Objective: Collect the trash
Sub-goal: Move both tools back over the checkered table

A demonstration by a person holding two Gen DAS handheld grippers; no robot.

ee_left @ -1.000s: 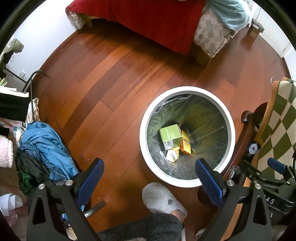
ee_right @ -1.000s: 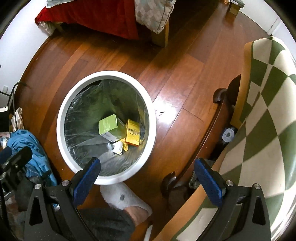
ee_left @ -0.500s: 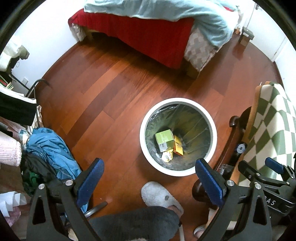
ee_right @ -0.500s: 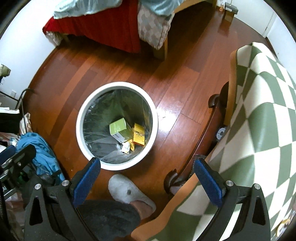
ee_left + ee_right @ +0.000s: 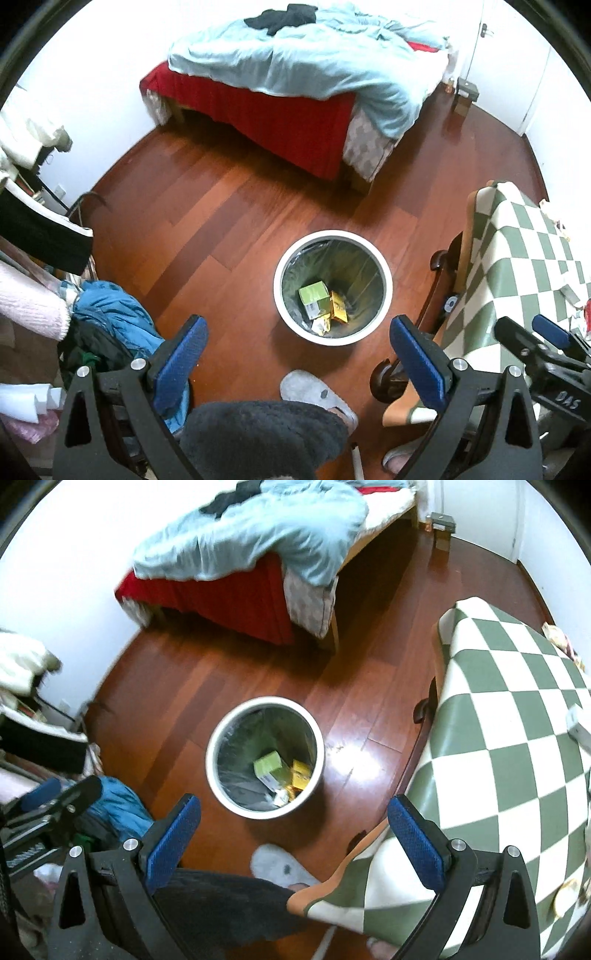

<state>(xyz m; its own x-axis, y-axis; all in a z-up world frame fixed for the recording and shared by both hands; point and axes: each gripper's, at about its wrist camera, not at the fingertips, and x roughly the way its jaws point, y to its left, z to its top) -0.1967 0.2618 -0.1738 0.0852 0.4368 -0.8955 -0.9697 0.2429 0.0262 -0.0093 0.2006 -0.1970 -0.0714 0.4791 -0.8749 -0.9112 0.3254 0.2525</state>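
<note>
A white round trash bin (image 5: pixel 279 291) with a clear liner stands on the wooden floor; it also shows in the right wrist view (image 5: pixel 214 771). Inside lie a green box (image 5: pixel 313 295), a yellow packet (image 5: pixel 339 312) and a crumpled wrapper (image 5: pixel 320 325). My left gripper (image 5: pixel 297 358) is open and empty, high above the floor, with the bin below and ahead of it. My right gripper (image 5: pixel 293 834) is open and empty, also high above the bin, at the edge of the checkered table.
A table with a green-and-white checkered cloth (image 5: pixel 509 738) stands to the right, with a wooden chair (image 5: pixel 439 280) beside it. A bed with a blue duvet (image 5: pixel 295 66) is at the back. Piled clothes (image 5: pixel 107 325) lie left. A slippered foot (image 5: pixel 314 395) is below.
Both grippers have risen well away from the bin, so it looks smaller and more of the bed and table shows. Both stay open and empty.
</note>
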